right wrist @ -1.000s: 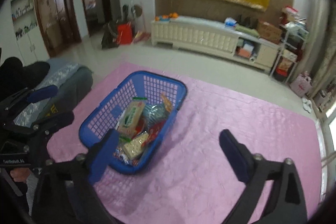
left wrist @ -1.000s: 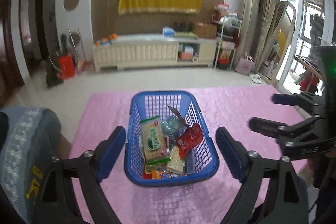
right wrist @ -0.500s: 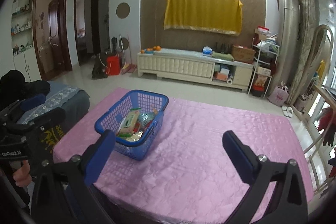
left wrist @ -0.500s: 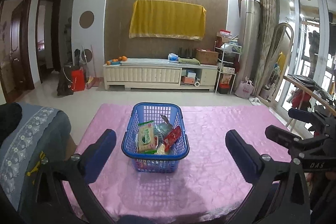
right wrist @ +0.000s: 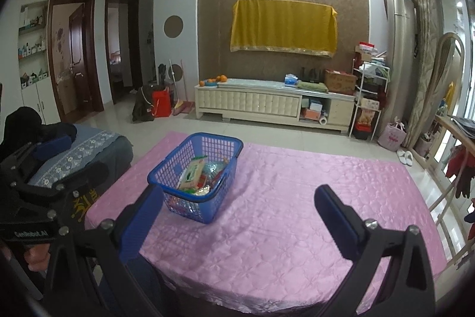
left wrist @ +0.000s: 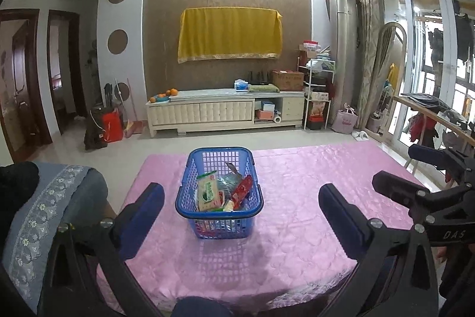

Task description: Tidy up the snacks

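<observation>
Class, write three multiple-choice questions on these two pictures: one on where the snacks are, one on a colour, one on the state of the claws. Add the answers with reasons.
1. Where are the snacks?
A. spread over the table
B. inside the basket
C. on the floor

2. What colour is the basket?
A. blue
B. yellow
C. white

3. How do the left claw and the right claw stand?
A. both shut on a snack
B. one open, one shut
C. both open, holding nothing

Answers: 1 B, the packets sit within its walls. 2 A, its mesh is blue on the pink tablecloth. 3 C, nothing lies between their fingers.
</observation>
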